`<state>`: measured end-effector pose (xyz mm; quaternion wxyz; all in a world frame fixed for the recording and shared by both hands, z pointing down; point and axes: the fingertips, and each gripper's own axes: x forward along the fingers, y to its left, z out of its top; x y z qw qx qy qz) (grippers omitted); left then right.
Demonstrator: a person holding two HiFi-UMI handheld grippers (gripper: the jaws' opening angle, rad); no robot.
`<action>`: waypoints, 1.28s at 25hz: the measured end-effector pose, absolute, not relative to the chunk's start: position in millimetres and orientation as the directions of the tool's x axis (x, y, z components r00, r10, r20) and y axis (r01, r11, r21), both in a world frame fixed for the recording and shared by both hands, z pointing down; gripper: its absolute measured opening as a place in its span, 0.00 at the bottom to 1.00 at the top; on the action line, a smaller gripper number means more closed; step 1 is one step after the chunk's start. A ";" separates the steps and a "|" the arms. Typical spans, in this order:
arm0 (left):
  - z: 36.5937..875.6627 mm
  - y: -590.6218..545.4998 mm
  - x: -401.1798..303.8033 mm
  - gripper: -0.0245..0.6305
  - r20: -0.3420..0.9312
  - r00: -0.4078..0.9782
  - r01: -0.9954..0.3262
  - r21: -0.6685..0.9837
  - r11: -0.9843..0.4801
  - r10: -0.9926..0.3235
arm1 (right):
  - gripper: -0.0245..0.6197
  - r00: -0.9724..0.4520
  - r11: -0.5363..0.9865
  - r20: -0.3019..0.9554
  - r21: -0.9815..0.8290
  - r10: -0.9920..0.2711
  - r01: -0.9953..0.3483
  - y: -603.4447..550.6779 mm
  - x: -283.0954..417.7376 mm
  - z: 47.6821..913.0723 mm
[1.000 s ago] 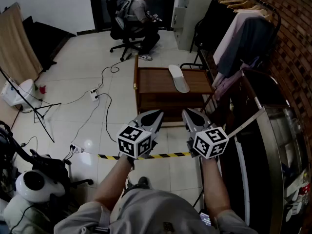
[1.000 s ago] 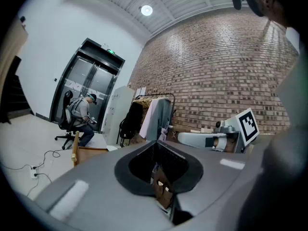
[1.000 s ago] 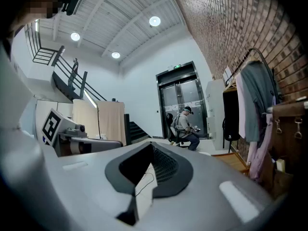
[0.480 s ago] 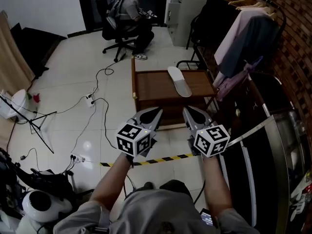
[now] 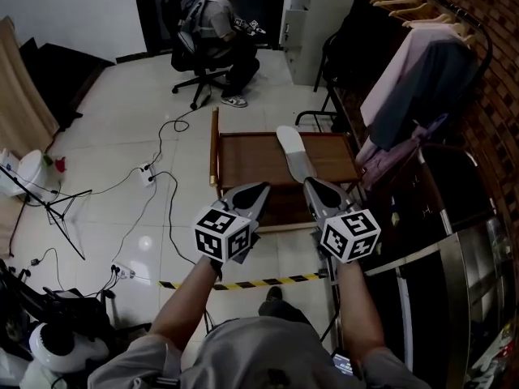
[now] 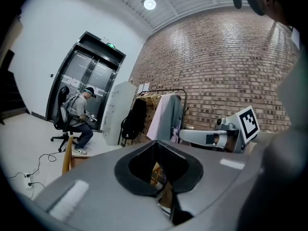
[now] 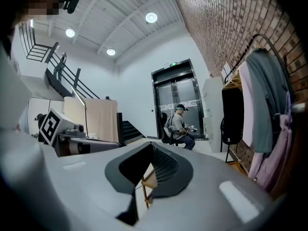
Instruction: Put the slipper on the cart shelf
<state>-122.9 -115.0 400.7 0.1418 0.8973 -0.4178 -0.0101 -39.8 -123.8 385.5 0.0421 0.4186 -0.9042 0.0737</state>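
Note:
A white slipper (image 5: pixel 293 151) lies sole up on the top of a low wooden cart (image 5: pixel 247 159) in the head view, towards its right side. My left gripper (image 5: pixel 261 190) and right gripper (image 5: pixel 310 185) are held side by side in front of the cart, tips over its near edge, short of the slipper. Both are shut with nothing between the jaws. In the left gripper view the left gripper (image 6: pixel 166 196) shows a sliver of the wooden cart frame (image 6: pixel 67 154) beyond. The right gripper (image 7: pixel 139 196) is likewise shut and empty in its own view.
A person on an office chair (image 5: pixel 212 24) sits at the back by the dark doors. Cables (image 5: pixel 166 177) and a power strip lie left of the cart. Yellow-black tape (image 5: pixel 243 283) crosses the floor near my feet. A clothes rack (image 5: pixel 422 51) stands at the right, a tripod (image 5: pixel 57 209) at the left.
The cart and slipper have come closer to the grippers as the person stepped forward over the tape. Both grippers stay shut and level.

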 end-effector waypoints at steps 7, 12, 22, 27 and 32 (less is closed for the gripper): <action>395.5 -169.1 -98.6 0.05 0.106 0.600 -0.785 0.267 -0.559 -0.793 | 0.04 -0.687 0.679 0.134 -0.105 -0.714 -0.726 -189.8 -12.5 385.7; 400.8 -202.3 -95.0 0.05 0.123 0.588 -0.796 0.263 -0.545 -0.799 | 0.04 -0.687 0.675 0.136 -0.125 -0.714 -0.727 -225.7 -5.9 394.5; 420.0 -302.8 -94.7 0.05 0.124 0.656 -0.741 0.295 -0.604 -0.745 | 0.04 -0.590 0.580 0.206 -0.113 -0.781 -0.807 -313.1 -1.5 421.0; 436.2 -351.1 -108.3 0.05 0.133 0.681 -0.718 0.317 -0.620 -0.720 | 0.04 -0.551 0.545 0.220 -0.094 -0.805 -0.833 -350.4 -14.7 427.7; 455.9 -374.3 -102.4 0.05 0.157 0.693 -0.708 0.333 -0.623 -0.704 | 0.04 -0.510 0.502 0.272 -0.104 -0.816 -0.859 -370.4 -1.6 449.5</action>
